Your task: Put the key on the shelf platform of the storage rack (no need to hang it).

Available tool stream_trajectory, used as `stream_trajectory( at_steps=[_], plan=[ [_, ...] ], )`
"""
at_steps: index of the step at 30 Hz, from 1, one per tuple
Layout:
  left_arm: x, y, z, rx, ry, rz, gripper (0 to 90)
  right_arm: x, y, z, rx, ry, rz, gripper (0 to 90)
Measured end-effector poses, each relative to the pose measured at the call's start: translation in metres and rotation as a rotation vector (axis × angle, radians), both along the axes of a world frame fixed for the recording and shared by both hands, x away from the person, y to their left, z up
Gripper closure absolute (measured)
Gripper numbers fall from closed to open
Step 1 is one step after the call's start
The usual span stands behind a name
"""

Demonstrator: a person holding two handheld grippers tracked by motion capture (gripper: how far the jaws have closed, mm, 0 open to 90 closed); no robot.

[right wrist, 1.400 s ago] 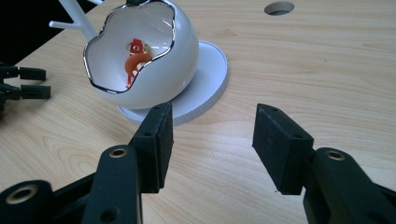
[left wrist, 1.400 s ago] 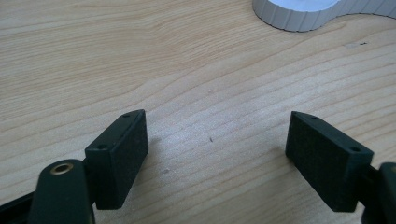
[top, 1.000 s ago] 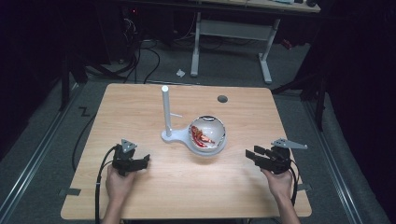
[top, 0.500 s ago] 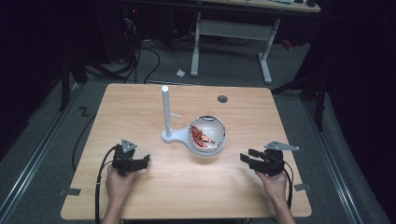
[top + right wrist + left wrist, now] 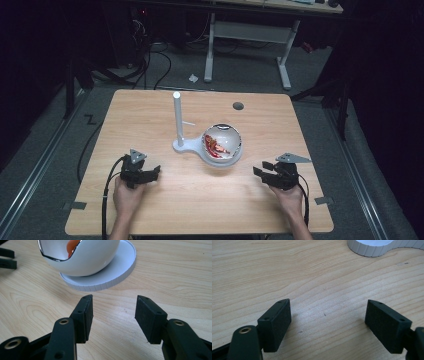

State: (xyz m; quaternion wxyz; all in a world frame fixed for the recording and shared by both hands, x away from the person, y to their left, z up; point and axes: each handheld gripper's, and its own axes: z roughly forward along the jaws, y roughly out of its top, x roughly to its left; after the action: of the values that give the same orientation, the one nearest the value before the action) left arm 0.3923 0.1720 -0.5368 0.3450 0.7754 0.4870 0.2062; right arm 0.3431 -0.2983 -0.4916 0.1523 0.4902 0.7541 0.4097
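Observation:
A white round bowl [image 5: 223, 143] with red-orange contents sits tilted on a white stand base [image 5: 186, 146] at the table's middle; a white post [image 5: 177, 116] rises from that base. In the right gripper view the bowl [image 5: 82, 253] rests on a ribbed white disc [image 5: 110, 272] just ahead of the jaws. My left gripper [image 5: 153, 170] [image 5: 328, 322] lies on the wood left of the stand, open and empty. My right gripper [image 5: 259, 169] [image 5: 113, 312] rests to the right of the bowl, open with nothing between its jaws.
The wooden table [image 5: 150, 110] has a small dark round hole [image 5: 238, 106] near its far edge. A corner of the white stand base [image 5: 374, 246] shows at the top of the left gripper view. Cables and desk legs [image 5: 210, 45] lie on the floor beyond.
The right hand and gripper have shifted slightly leftward and nearer the table's front edge. The left gripper has not moved.

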Motion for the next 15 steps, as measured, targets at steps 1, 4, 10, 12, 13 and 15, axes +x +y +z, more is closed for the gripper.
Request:
stream_trajectory(
  at_steps=[1, 4, 10, 12, 13, 15],
  plan=[
    [0.000, 0.000, 0.000, 0.000, 0.000, 0.000, 21.6, 0.000, 0.001, -0.001, -0.004, -0.001, 0.001, 48.9],
    [0.000, 0.000, 0.000, 0.000, 0.000, 0.000, 21.6, 0.001, 0.003, -0.004, -0.009, 0.001, 0.000, 48.9],
    [0.000, 0.000, 0.000, 0.000, 0.000, 0.000, 21.6, 0.003, 0.006, -0.012, -0.020, 0.002, -0.013, 48.9],
    [0.000, 0.000, 0.000, 0.000, 0.000, 0.000, 21.6, 0.004, 0.007, -0.015, -0.021, 0.005, -0.018, 48.8],
    [0.000, 0.000, 0.000, 0.000, 0.000, 0.000, 21.5, 0.004, 0.008, -0.017, -0.024, 0.005, -0.018, 48.8],
    [0.000, 0.000, 0.000, 0.000, 0.000, 0.000, 21.5, 0.005, 0.010, -0.020, -0.032, 0.008, -0.026, 48.7]
  ],
)
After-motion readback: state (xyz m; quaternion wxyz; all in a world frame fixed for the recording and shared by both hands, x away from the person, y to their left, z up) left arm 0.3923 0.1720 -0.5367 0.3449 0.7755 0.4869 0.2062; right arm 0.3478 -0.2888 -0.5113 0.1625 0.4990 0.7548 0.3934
